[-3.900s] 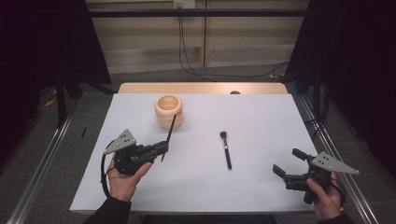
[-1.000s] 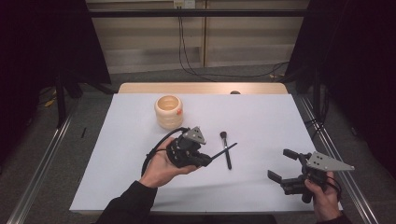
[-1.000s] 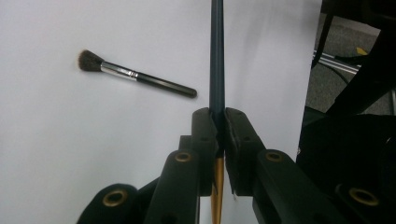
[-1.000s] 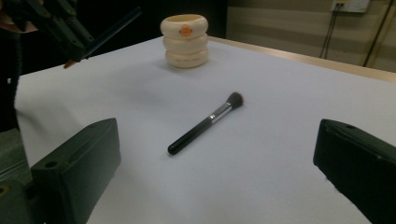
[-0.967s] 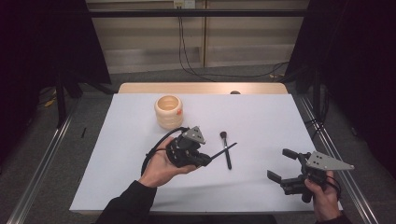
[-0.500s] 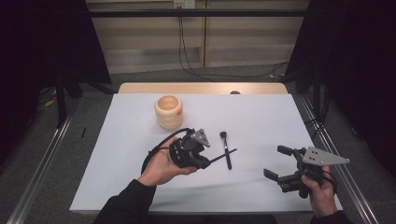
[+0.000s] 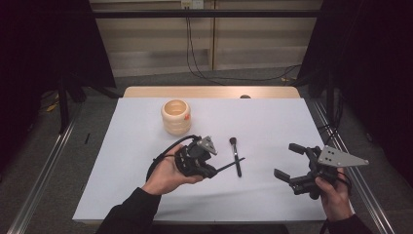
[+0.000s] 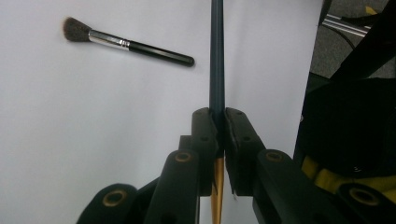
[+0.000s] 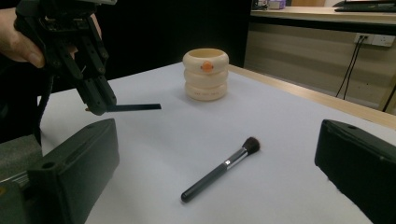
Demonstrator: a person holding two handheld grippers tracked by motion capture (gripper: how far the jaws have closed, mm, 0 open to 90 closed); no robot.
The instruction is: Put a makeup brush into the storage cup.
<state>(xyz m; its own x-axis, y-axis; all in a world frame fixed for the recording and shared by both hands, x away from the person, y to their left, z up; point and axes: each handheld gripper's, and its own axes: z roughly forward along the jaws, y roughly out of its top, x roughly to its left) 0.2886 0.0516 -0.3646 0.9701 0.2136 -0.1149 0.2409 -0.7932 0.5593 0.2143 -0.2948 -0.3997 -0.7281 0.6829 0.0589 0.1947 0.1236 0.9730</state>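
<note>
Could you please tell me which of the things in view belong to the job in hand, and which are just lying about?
In hand:
- thin dark stick with an orange-gold end, clamped in the left tongs
- black-handled makeup brush on the table
- ribbed cream pot
- right tongs, open

Lying about:
- white table cover
- black cables on the floor

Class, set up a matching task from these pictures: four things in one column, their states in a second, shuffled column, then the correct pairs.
Things:
1. left claw
2. right claw
3. makeup brush
4. cream pot

States:
A. stands upright at the back of the table
B. open, holding nothing
C. lies flat on the white table
D. shut on a thin dark stick

Pairs: 1-D, 2-B, 3-C, 4-A
</note>
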